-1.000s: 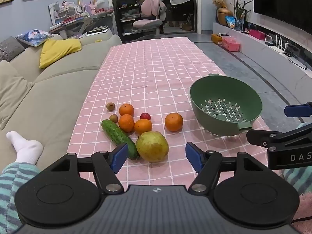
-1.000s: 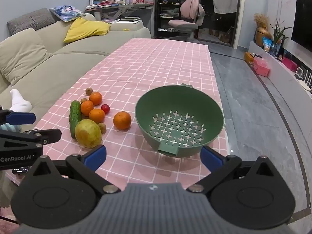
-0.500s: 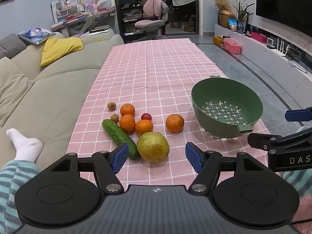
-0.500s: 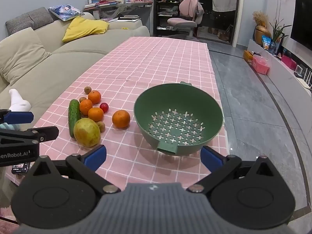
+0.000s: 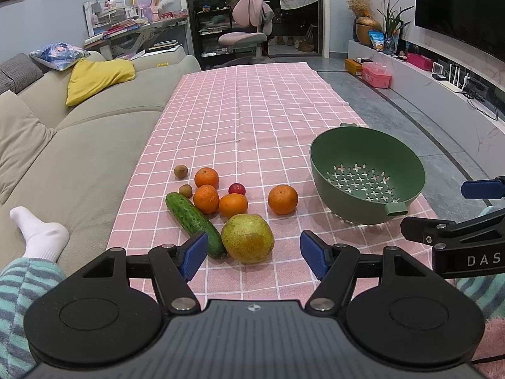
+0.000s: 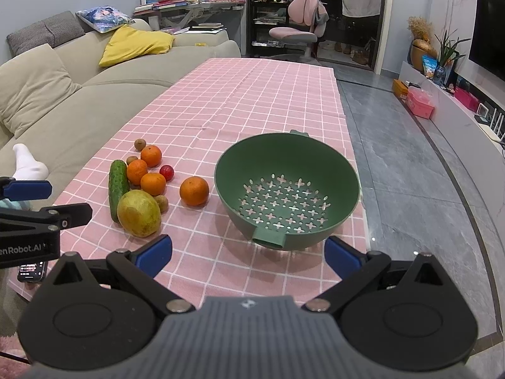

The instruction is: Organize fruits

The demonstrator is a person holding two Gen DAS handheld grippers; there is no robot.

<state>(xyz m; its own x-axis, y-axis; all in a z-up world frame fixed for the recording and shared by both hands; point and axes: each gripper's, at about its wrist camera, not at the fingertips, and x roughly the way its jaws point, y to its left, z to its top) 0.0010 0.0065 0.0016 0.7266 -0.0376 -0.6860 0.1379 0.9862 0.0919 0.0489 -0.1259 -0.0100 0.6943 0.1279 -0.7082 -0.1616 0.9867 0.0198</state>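
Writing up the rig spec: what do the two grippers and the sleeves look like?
Both the left gripper and the right gripper are matte black linkages with two round discs, silver pivot screws and a ribbed grey centre plate. The jaws carry blue pads. White lettering marks their sides. Sleeves are fuzzy teal-and-grey stripes.

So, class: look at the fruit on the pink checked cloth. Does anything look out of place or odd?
One item stands out: a long green cucumber lies among the fruit, beside the big yellow-green pear and the oranges. It is a vegetable. The green plastic colander holds nothing yet. Nothing looks spilled or damaged.
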